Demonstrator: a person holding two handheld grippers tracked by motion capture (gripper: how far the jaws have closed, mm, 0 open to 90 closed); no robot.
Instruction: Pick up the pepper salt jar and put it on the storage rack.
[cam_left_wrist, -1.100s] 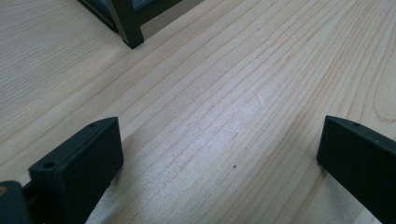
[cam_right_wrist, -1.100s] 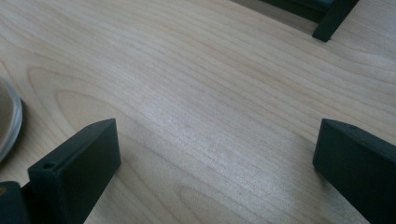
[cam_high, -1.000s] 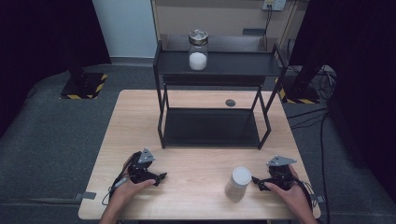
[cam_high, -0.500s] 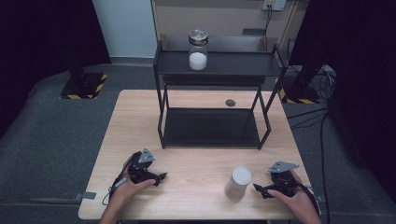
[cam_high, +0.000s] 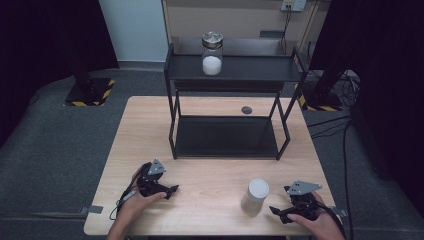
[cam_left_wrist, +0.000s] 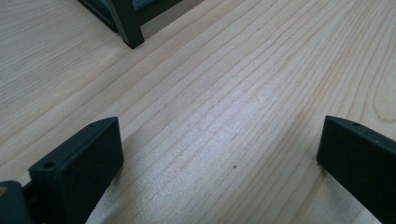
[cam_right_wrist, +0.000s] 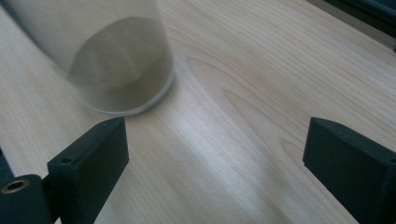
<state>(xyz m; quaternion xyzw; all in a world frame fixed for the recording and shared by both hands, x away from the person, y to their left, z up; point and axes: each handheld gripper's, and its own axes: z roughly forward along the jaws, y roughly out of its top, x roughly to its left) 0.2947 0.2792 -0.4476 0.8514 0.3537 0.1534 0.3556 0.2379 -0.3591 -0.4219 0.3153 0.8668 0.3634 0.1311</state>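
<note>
White-lidded jar (cam_high: 255, 196) stands upright on the wooden table (cam_high: 210, 210), long axis vertical, lid facing up; position is the near right part of the tabletop, in front of the black shelf rack (cam_high: 227, 135) and well apart from it. In the right gripper view the jar's base (cam_right_wrist: 122, 74) sits flat on the wood, just beyond the left jaw tip, not between the jaws; contact with that jaw cannot be told, though a thin strip of table seems to show between them. Right gripper (cam_high: 280, 212) lies low at the near right edge, just beside the jar, jaws pointing toward it. Its jaws stand wide but have just been closing a little, with nothing between them, bare wood only. Left gripper (cam_high: 170, 190) rests on the near left part of the table, well apart from the jar, jaws spread wide over bare wood, holding nothing. A second jar with a metal lid (cam_high: 212, 53), partly filled with white matter, stands upright on the rack's top shelf.
</note>
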